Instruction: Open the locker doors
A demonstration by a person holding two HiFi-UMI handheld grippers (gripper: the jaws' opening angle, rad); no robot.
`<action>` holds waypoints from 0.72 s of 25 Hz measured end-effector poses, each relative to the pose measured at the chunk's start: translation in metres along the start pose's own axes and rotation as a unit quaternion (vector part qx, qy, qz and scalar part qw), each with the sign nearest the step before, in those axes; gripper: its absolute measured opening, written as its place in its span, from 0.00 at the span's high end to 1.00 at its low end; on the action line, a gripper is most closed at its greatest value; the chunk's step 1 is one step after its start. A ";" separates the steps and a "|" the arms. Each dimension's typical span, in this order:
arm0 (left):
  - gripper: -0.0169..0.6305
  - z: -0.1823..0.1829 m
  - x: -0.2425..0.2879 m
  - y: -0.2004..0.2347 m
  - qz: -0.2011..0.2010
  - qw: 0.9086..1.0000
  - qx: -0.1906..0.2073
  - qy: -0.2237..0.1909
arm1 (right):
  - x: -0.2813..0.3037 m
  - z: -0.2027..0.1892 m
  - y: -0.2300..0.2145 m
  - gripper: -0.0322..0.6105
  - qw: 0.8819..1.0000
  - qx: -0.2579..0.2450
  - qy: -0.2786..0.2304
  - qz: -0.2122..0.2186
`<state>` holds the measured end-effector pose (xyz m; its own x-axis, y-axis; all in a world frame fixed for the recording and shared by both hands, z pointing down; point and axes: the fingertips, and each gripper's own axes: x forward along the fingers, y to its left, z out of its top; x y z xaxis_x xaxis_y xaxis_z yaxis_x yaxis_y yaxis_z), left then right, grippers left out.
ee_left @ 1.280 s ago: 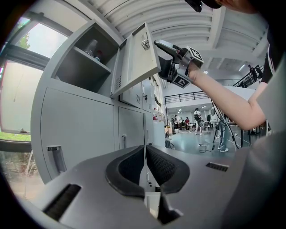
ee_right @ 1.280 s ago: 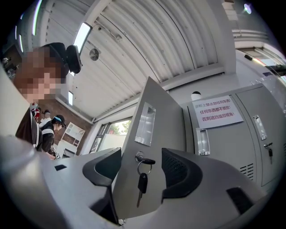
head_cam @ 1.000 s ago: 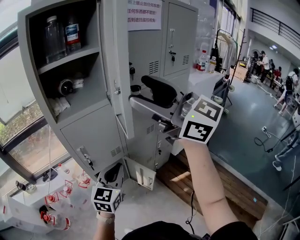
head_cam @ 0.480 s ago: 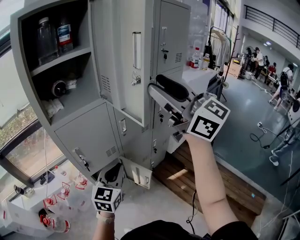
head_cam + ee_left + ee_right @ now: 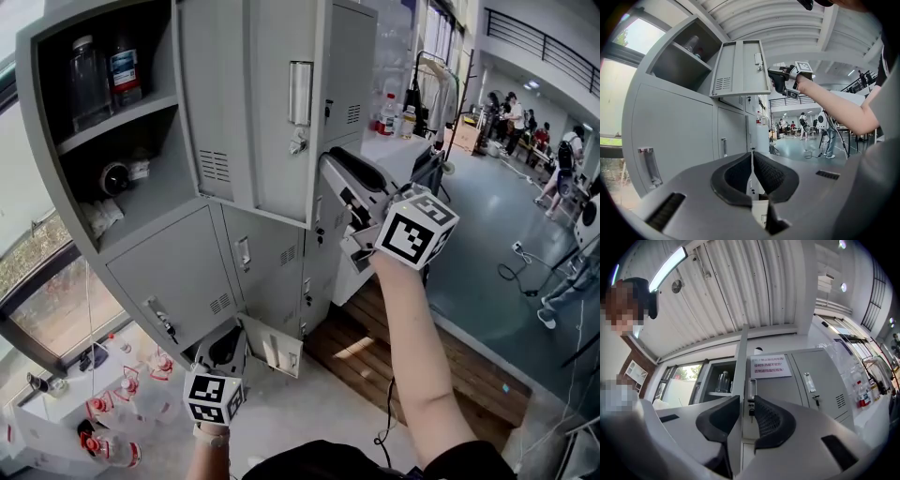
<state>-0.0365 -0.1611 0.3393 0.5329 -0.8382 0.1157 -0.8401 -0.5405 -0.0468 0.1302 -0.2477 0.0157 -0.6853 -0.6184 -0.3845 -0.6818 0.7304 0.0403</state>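
Note:
The grey upper-left locker door (image 5: 253,103) stands swung out, its broad face with handle and vent slots showing. Its compartment (image 5: 112,141) is open, with bottles on a shelf. My right gripper (image 5: 330,173) is at the door's free edge. In the right gripper view that door edge (image 5: 739,376) runs between the pads of the right gripper (image 5: 746,404). The jaws are closing, and a slit still shows beside the right pad. My left gripper (image 5: 225,349) hangs low near the floor, and in its own view the left gripper (image 5: 752,161) is shut and empty.
A closed lower locker door (image 5: 178,272) sits under the open compartment. More closed lockers (image 5: 349,75) stand to the right. There is a wooden platform (image 5: 412,361) at the locker base, a small open white box (image 5: 277,349) on the floor, and people (image 5: 511,112) far back right.
The door went from nearly edge-on to showing its broad face, covering the notice on the neighbouring locker. My right gripper followed its edge rightward and its jaws narrowed. The left gripper stayed put.

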 end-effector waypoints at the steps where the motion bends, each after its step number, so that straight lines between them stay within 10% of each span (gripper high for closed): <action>1: 0.94 -0.001 0.000 0.000 0.000 1.000 -0.001 0.001 | 0.000 -0.002 -0.004 0.76 1.000 0.003 0.001 -0.006; 18: 0.94 -0.028 0.012 -0.025 -0.041 0.999 -0.008 0.004 | -0.101 -0.128 0.018 0.86 0.991 -0.030 0.076 -0.109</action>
<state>-0.0119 -0.1552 0.3698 0.5997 -0.7901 0.1269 -0.7948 -0.6065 -0.0203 0.1539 -0.2095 0.1736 -0.5470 -0.7997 -0.2476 -0.8290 0.5585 0.0277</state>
